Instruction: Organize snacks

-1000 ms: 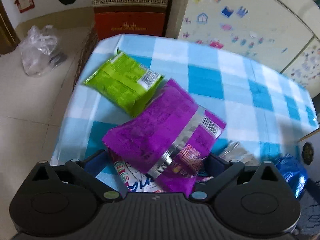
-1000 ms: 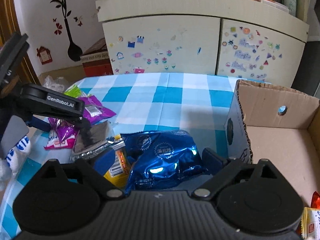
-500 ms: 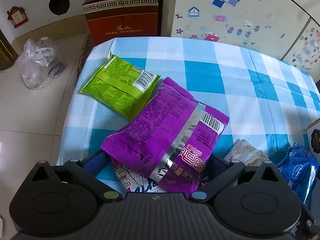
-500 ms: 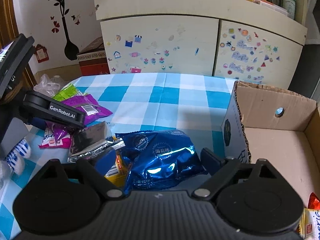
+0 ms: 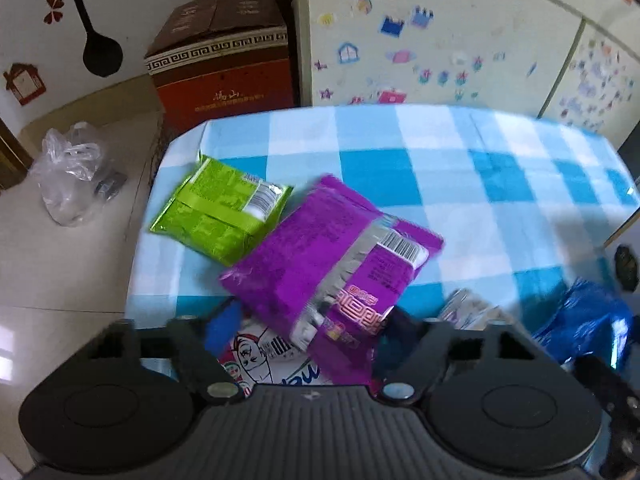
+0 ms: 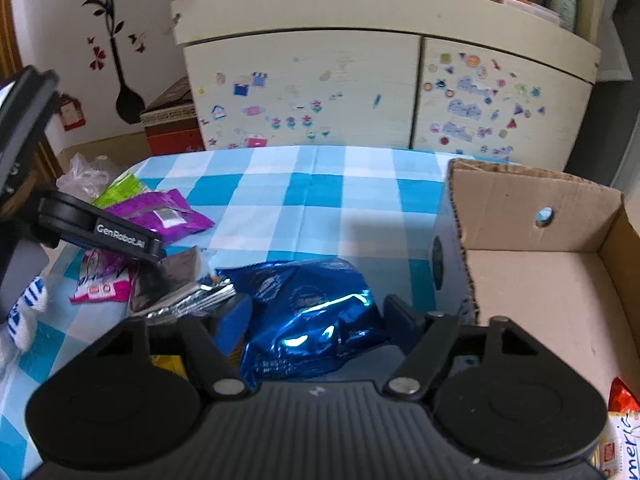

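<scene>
A: What is gripped by the left gripper [image 5: 306, 326]?

B: Its jaws have just been closing, and a glossy purple foil snack packet [image 5: 332, 256] with a silver seam and barcode is caught between the blue-padded fingers [image 5: 220, 326]. The packet's near end is pinched there; its far end is tilted up over the blue-and-white checked tablecloth [image 5: 400, 168]. Under it a white packet with a cartoon face [image 5: 260, 354] is seen.

A: And the right gripper [image 6: 316, 320]?

B: Its jaws have likewise just been closing, and a crinkled shiny blue foil bag [image 6: 308, 308] is squeezed between them, low over the cloth.

A: Where are the other snacks placed?

B: A lime-green packet [image 5: 220, 216] is laid flat near the table's far left corner, just beside the purple one. Silver foil packets [image 6: 180, 292] are piled just left of the blue bag.

A: And the container?

B: An open brown cardboard box [image 6: 532, 200] is set at the right of the table, just beside the blue bag. A red-and-yellow packet [image 6: 620, 424] is glimpsed at its near right edge.
</scene>
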Demonstrator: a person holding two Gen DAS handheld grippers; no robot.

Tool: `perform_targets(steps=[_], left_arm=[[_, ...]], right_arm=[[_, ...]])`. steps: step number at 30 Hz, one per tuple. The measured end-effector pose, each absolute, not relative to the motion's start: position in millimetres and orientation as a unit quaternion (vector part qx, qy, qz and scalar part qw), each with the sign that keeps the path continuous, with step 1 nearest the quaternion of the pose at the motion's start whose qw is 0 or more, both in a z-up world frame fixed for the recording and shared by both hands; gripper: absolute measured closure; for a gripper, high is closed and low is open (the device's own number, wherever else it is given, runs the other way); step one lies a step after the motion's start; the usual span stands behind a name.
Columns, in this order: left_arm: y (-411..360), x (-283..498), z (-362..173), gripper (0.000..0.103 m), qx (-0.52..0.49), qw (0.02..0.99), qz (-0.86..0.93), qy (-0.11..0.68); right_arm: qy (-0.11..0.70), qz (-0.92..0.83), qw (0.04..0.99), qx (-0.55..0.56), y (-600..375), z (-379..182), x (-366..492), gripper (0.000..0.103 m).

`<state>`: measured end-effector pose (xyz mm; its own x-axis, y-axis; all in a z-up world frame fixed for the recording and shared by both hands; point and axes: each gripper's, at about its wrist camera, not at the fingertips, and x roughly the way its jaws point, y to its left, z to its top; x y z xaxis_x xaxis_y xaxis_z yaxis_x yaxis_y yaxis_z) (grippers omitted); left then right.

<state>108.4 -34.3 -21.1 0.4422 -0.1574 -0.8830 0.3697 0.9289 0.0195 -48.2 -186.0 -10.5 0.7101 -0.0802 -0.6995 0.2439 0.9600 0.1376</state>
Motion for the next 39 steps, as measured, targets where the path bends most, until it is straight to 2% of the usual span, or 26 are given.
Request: perform_targets(steps=[4,7,13,21,23,26,27,28,29,31,39], left_arm=[[-23,107,-12,0.046,0.075,0.846,-0.148,0.507],[-14,104,-1,0.051,0.062,0.853,-0.141,0.498],[-5,86,19,0.051,0.056,0.862,-0.154,0.480],[16,61,13,0.050,0.023,0.845,-0.159,0.510],[21,61,14,0.048,0.012,0.845,-0.165,0.509],[17,63,19,0.030,0.033,0.849,-0.192,0.491],[13,63,20,0.018,0.053,0.851,-0.199,0.482],[9,64,22,0.013,0.073,0.853,-0.207,0.473],[6,65,23,0.012,0.090,0.856,-0.214,0.462],[-1,69,25,0.012,0.126,0.859,-0.229,0.440],[-10,93,11,0.010,0.183,0.839,-0.283,0.427]], right_arm=[[0.364,-0.094,0.917,0.136,-192,-7,-51,0.046],[0.358,-0.086,0.917,0.153,-195,-2,-55,0.050],[0.372,-0.065,0.907,0.189,-195,0,-71,0.051],[0.397,-0.043,0.899,0.179,-168,7,-105,0.051],[0.410,-0.041,0.894,0.176,-157,6,-114,0.051],[0.419,-0.039,0.893,0.160,-142,5,-127,0.048],[0.422,-0.035,0.892,0.160,-140,5,-129,0.046],[0.422,-0.030,0.890,0.166,-140,6,-130,0.039],[0.420,-0.025,0.890,0.177,-142,7,-131,0.029],[0.417,-0.023,0.888,0.191,-146,8,-130,0.021],[0.431,-0.013,0.875,0.219,-148,0,-120,0.020]])
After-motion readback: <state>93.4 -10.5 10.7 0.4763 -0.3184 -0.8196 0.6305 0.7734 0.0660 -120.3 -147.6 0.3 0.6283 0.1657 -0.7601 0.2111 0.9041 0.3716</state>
